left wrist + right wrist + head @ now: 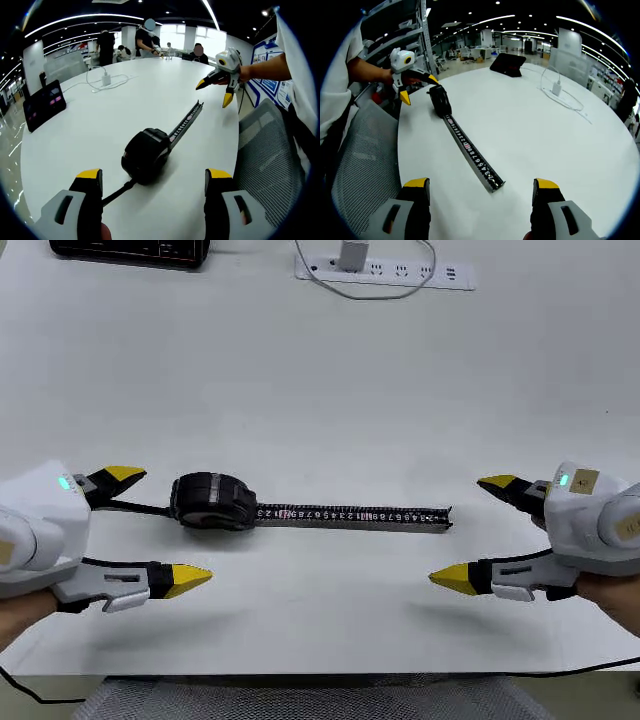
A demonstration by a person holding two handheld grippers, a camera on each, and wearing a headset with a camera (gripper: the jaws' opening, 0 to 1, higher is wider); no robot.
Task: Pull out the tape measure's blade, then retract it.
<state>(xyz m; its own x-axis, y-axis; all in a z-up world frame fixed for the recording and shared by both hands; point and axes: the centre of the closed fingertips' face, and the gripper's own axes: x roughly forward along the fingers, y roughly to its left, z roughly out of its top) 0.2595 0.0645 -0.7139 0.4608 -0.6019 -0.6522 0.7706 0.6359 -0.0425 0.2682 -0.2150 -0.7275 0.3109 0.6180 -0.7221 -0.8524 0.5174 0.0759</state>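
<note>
Jaws on the left gripper [160, 527] are spread wide, tips pointing right, with the tape measure [212, 502] just ahead between them, untouched. Its black case lies on the white table [320, 380], and its blade [350, 515] is pulled out flat to the right. Right gripper [470, 530] is spread wide too, pointing left, tips just past the blade's end, no contact.
</note>
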